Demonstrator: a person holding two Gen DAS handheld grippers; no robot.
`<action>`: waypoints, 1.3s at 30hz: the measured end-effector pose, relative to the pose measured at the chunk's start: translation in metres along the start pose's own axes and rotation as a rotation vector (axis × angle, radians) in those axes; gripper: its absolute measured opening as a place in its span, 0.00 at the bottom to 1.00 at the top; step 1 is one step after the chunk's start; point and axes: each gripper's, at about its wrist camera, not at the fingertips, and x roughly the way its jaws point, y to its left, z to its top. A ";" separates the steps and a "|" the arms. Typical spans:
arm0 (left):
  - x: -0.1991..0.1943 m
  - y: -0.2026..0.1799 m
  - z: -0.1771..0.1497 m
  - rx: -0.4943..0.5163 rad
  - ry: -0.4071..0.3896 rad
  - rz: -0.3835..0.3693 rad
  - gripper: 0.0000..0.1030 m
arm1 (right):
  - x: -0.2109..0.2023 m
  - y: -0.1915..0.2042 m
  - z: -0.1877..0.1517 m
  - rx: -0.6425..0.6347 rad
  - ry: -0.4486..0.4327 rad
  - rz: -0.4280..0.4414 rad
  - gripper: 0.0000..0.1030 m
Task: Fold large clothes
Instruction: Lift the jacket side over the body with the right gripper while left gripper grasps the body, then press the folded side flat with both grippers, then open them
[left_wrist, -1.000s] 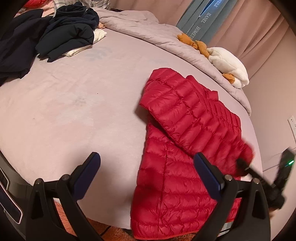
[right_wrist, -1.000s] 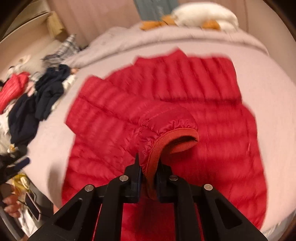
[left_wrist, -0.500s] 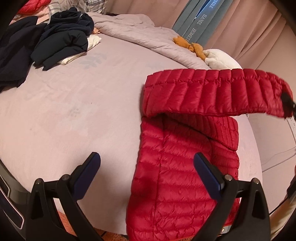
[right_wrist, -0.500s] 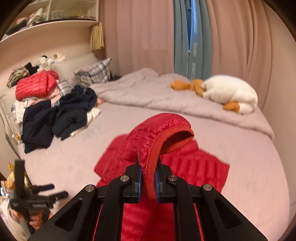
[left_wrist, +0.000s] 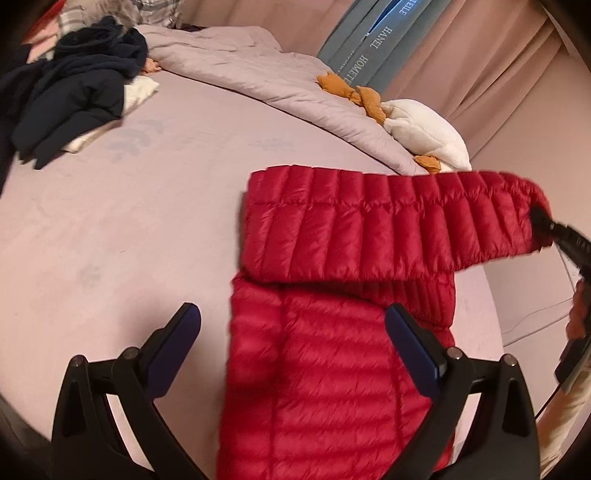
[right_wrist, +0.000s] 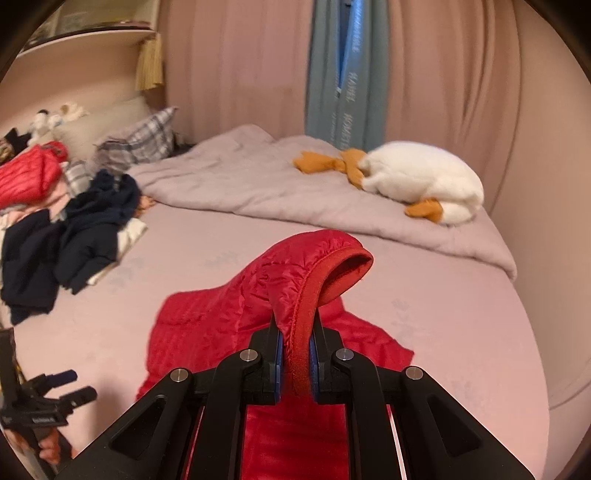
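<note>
Red jacket (left_wrist: 332, 369): quilted puffer cloth, slight sheen; sleeve cuff (right_wrist: 317, 291) edged with matt ribbed binding. Bed sheet (left_wrist: 129, 229): smooth matt lilac cloth. Duvet (right_wrist: 236, 184): soft, crumpled matt fabric. Goose toy (right_wrist: 424, 181): fluffy white plush. Dark clothes (left_wrist: 74, 92): matt cloth. Right gripper (right_wrist: 295, 362): matt black plastic, shiny metal screws, blue pads (right_wrist: 277, 354). Curtain (right_wrist: 236, 66): matt pleated cloth.

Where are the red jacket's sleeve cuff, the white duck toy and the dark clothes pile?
sleeve cuff (right_wrist: 301, 354): right wrist view, orange-lined hem between the pads.
white duck toy (right_wrist: 424, 181): right wrist view, its body.
dark clothes pile (left_wrist: 74, 96): left wrist view, navy garment.
</note>
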 end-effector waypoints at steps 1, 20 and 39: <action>0.007 -0.002 0.005 -0.003 -0.003 -0.006 0.96 | 0.003 -0.004 0.000 0.008 0.007 -0.008 0.11; 0.152 -0.012 0.029 -0.016 0.217 0.011 0.23 | 0.059 -0.064 -0.036 0.128 0.157 -0.130 0.11; 0.174 -0.009 0.031 -0.020 0.240 0.072 0.16 | 0.140 -0.107 -0.109 0.252 0.379 -0.174 0.11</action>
